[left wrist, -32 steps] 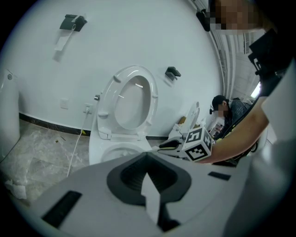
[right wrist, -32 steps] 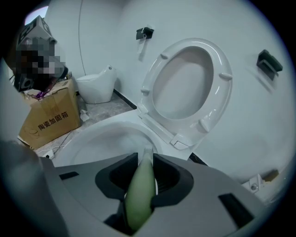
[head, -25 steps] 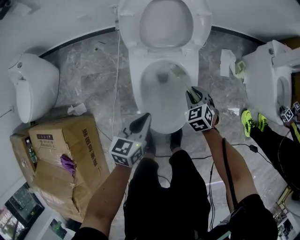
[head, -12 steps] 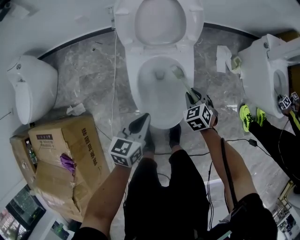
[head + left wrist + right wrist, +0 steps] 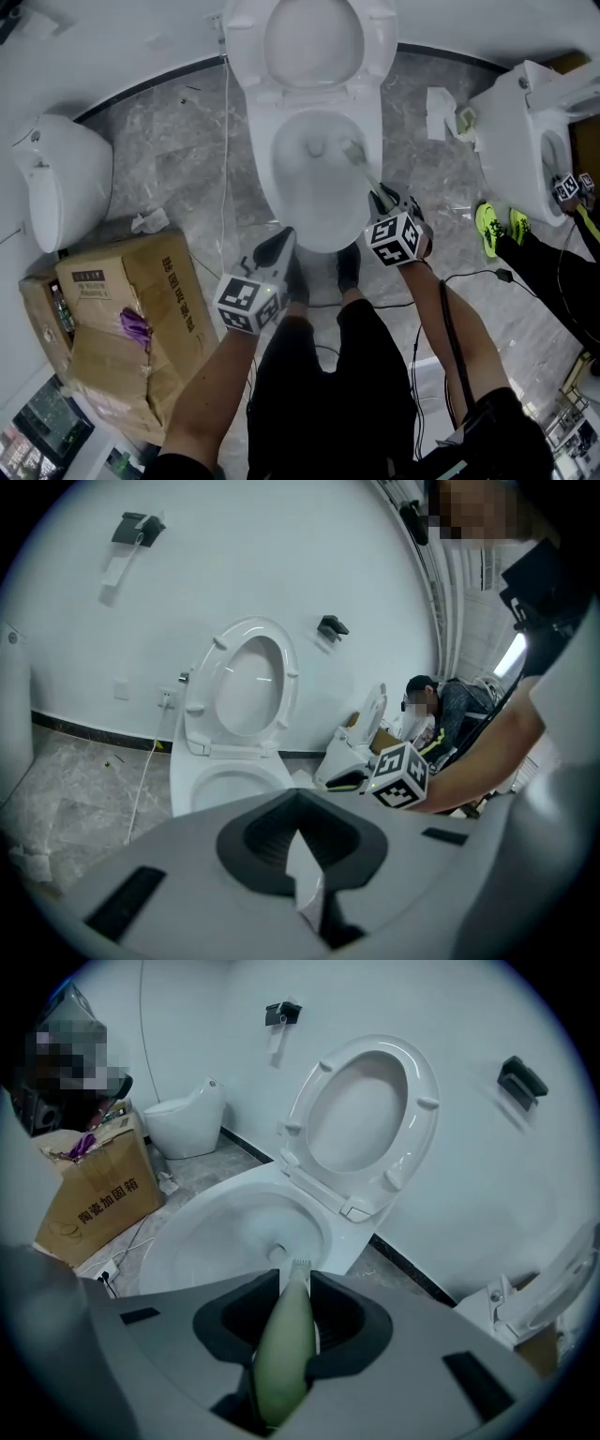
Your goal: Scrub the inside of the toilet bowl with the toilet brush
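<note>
The toilet brush (image 5: 355, 152) is pale green, with a smooth tapering handle and a short pale bristle head. The head lies inside the toilet bowl (image 5: 281, 202), against the inner wall at the bowl's 3 o'clock side, just beside the drain opening. The handle runs out over the rim towards 5 o'clock and is clamped between the jaws of the right gripper (image 5: 382, 199), which are closed onto it.

The left gripper (image 5: 279, 246) is held outside the bowl at its 7 o'clock. Its jaws are brought together and nothing is seen between them.

The seat and lid (image 5: 314, 42) are raised at 12 o'clock.

A cardboard box (image 5: 122, 319) stands at 8 o'clock in the head view. In the right gripper view its side is printed "陶瓷加固箱". The label on its top cannot be read.

A second toilet (image 5: 61, 178) is noted at 9 o'clock and a third toilet (image 5: 520, 131) at 2 o'clock, with yellow-green shoes (image 5: 497, 230) of another person near it.
</note>
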Demonstrator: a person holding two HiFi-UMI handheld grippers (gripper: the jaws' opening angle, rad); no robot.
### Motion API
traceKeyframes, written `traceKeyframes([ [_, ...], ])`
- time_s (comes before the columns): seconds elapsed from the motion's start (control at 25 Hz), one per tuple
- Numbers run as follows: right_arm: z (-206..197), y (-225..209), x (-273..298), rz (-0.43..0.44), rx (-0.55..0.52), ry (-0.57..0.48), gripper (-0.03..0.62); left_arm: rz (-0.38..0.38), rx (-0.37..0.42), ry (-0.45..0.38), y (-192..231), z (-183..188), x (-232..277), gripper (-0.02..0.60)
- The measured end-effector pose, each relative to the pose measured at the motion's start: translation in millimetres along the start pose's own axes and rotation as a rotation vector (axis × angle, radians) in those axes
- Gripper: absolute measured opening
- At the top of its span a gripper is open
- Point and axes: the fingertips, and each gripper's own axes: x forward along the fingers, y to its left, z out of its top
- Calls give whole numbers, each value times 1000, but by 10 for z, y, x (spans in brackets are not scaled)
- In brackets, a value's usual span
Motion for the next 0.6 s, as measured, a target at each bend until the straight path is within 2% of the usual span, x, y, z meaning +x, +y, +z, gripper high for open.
traceKeyframes([
  [0.6, -214, 260, -268, 15, 34, 7, 109, -27, 14, 2, -93, -53, -153, 9],
])
